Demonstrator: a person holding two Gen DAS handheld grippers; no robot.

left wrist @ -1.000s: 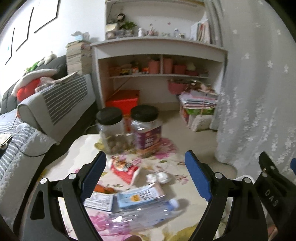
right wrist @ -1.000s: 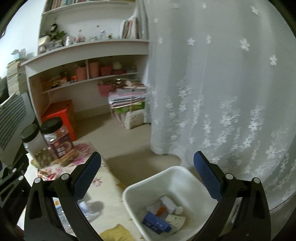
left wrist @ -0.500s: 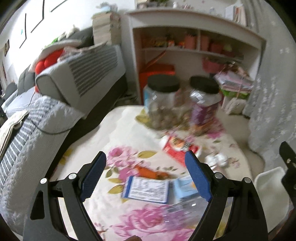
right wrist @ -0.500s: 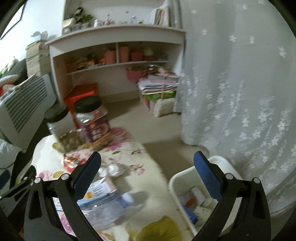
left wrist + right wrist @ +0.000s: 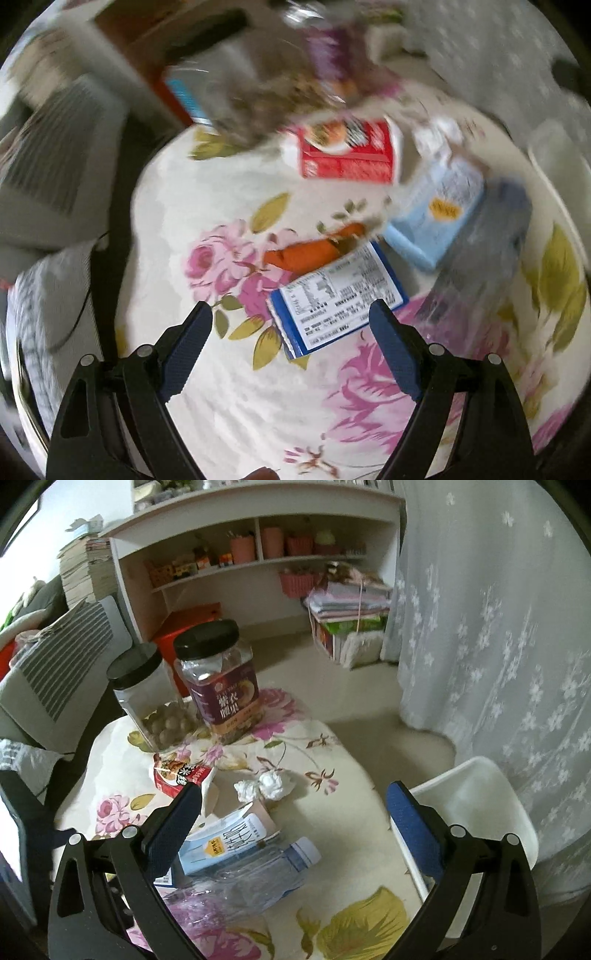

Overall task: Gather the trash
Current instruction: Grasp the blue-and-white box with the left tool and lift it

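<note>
In the left wrist view the left gripper [image 5: 290,325] is spread wide and empty, hanging just above the round table with the pink-flowered cloth [image 5: 229,406]. Directly ahead of it, reaching in between the fingertips, lies the flat blue-edged white wrapper printed with a nutrition label [image 5: 338,299]; its long axis runs slantwise, from near the left finger up and away toward the right. Just beyond the wrapper is a small orange wrapper [image 5: 314,249], farther ahead a red printed carton [image 5: 347,151], and ahead to the right a light blue milk carton [image 5: 437,218] beside a crushed clear plastic bottle [image 5: 476,254]. This view is smeared by motion, so finer detail cannot be read. In the right wrist view the right gripper [image 5: 295,801] also stands wide apart, holding nothing. Low between its fingers lie the milk carton and, nearer still, the bottle with its capped end pointing right; two crumpled white tissue balls [image 5: 266,786] sit just ahead of the fingertips, and two black-lidded clear jars [image 5: 188,686] stand farther off. Close on the right, behind the right finger, is the white plastic bin [image 5: 476,801]. The left gripper looks nearer the label wrapper; since that lies askew to the jaws, I judge a slight turn would square the closing line across its short side.
</note>
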